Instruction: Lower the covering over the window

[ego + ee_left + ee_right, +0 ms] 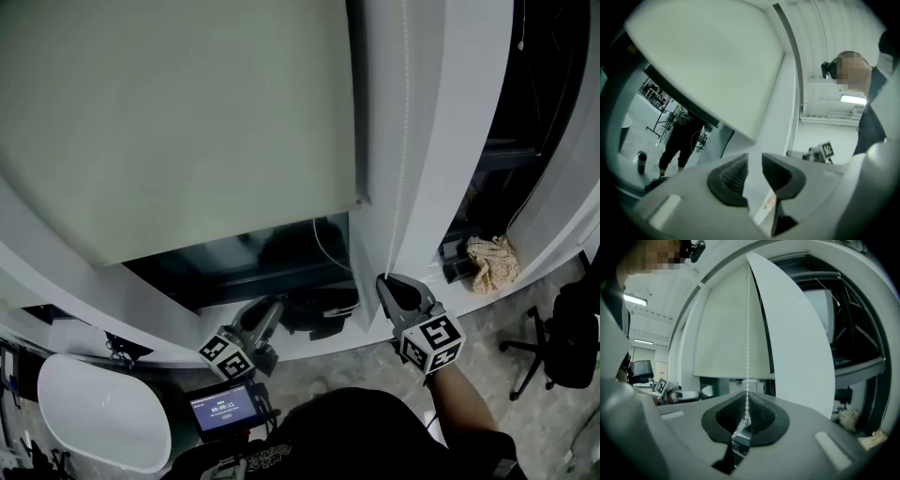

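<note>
A pale roller blind (178,122) covers most of the window; a dark strip of glass shows below its bottom edge. Its white bead chain (401,141) hangs down the white pillar to the right. My right gripper (384,281) is shut on the bead chain near the sill. In the right gripper view the bead chain (748,333) runs straight down between the closed pads of the right gripper (746,401), with the roller blind (731,333) behind. My left gripper (275,307) is lower left of the chain, apart from it. It (754,161) stands open with nothing between its pads, below the roller blind (712,61).
A white pillar (441,122) separates this window from a dark one on the right. A crumpled cloth (492,261) lies on the sill, dark objects (319,314) sit under the blind. A black chair (562,337), a white rounded top (103,412) and a small screen (223,409) are below.
</note>
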### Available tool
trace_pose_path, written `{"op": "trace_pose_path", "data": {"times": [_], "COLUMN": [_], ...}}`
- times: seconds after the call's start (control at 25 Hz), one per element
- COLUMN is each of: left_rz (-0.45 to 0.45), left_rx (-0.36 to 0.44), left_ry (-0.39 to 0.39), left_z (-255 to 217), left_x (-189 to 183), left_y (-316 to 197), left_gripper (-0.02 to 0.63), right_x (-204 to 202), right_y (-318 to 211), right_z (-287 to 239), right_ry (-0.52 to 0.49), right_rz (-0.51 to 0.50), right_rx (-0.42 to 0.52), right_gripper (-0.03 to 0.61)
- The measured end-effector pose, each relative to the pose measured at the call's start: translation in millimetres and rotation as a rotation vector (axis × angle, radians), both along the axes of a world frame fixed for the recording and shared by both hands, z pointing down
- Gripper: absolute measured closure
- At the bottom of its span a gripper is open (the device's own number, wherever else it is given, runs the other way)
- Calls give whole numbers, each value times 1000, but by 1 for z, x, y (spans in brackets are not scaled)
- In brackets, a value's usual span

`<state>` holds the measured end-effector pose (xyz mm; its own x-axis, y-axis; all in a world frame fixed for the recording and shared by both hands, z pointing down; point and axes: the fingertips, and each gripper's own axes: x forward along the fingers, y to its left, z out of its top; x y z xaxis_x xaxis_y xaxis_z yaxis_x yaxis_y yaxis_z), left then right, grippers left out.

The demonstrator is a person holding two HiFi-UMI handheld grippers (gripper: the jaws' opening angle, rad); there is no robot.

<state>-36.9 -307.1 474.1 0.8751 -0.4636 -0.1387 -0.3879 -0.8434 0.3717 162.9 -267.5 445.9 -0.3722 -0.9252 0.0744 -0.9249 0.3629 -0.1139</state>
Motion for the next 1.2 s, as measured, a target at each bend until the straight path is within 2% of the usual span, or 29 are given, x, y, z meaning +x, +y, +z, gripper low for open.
{"op": "trace_pose_path", "data": {"times": [0.08,0.2,0.28,0.48,0.68,0.76,0.84,0.96,1.12,1.16,1.2], "left_rz": [50,158,221,330,357,354,342,354,365,363,359], "left_rx": [34,117,172,246,338,394,432,436,440,432,421], "left_ry": [15,9,14,70,151,151,138,147,180,181,178], "left_z": [-23,-53,-73,-136,-203,-222,-232,-238,-249,-250,-250], "left_x": [15,57,88,149,171,178,186,190,187,186,185], "left_y": [7,25,36,48,47,46,44,45,47,45,42], "left_gripper": [531,531,531,528,528,528,528,528,559,599,600], "right_x": [-11,-20,-25,-38,-48,-56,-65,-69,-52,-51,-51], "right_y": [4,13,19,19,22,30,50,79,76,76,76], "right_z": [57,150,187,197,199,223,267,306,307,307,307], "right_ry": [-5,9,9,24,22,66,114,108,79,73,66], "right_rz": [-23,-30,-35,-67,-83,-123,-176,-200,-153,-148,-144], "right_rx": [-126,-311,-387,-407,-410,-482,-608,-717,-721,-722,-723], "right_gripper": [563,563,563,563,561,563,563,561,561,561,561]}}
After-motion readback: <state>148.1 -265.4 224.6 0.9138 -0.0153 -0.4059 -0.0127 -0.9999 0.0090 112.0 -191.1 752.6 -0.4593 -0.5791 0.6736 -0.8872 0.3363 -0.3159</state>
